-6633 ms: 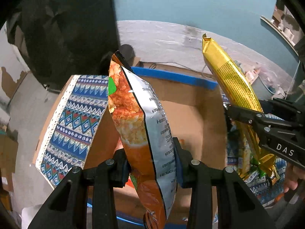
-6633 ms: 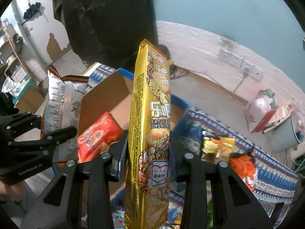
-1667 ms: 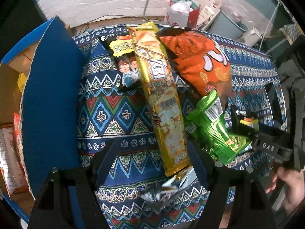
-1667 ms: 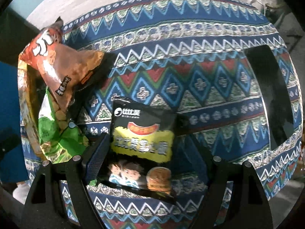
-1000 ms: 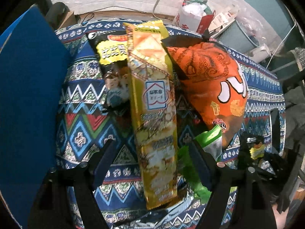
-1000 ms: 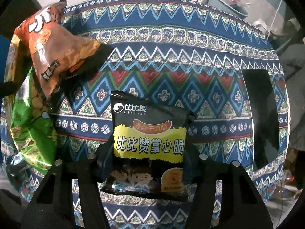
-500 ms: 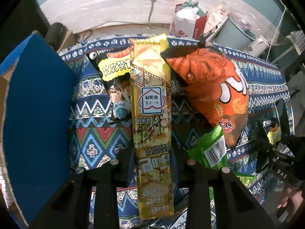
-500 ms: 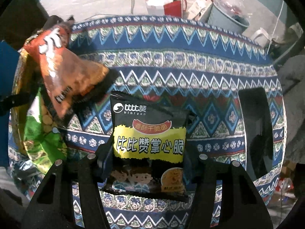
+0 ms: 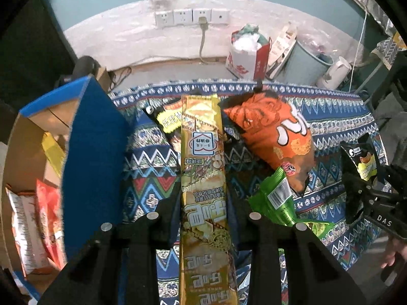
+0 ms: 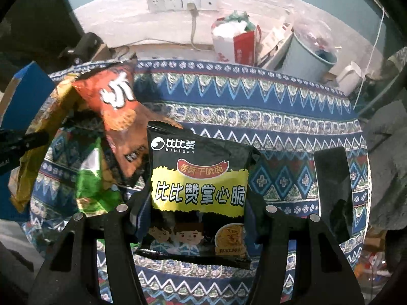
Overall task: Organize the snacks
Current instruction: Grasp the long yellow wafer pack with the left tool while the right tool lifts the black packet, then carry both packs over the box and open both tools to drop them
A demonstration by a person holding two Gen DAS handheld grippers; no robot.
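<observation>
The left tool (image 9: pixel 203 208) is closed on the long gold snack pack (image 9: pixel 203 178), with its two fingers pressing the pack from both sides a little below the middle; its jaws have just been closing, and the pack is between them. The right tool (image 10: pixel 198 213) is about half open and holds the black noodle snack bag (image 10: pixel 198 190) by its two side edges. Both packs are over the patterned cloth (image 10: pixel 254 117) that covers the desk, where the orange chip bag (image 9: pixel 274 132) and the green bag (image 9: pixel 277 198) lie close together, and one more black bag (image 9: pixel 170 119) is partly hidden behind the gold pack. The cardboard box with blue flaps (image 9: pixel 94 152) stands at the left and already has some snacks inside. I judge that all these packs are light and soft, filled with air and brittle pieces, so a hard squeeze can crush the contents. The foil is smooth and probably slippery. The long pack is narrow and may bend or swing, so a hold near its middle seems sensible. For the black bag, the flat sealed edges look like the safer place, because the middle is puffy and could slip out.
</observation>
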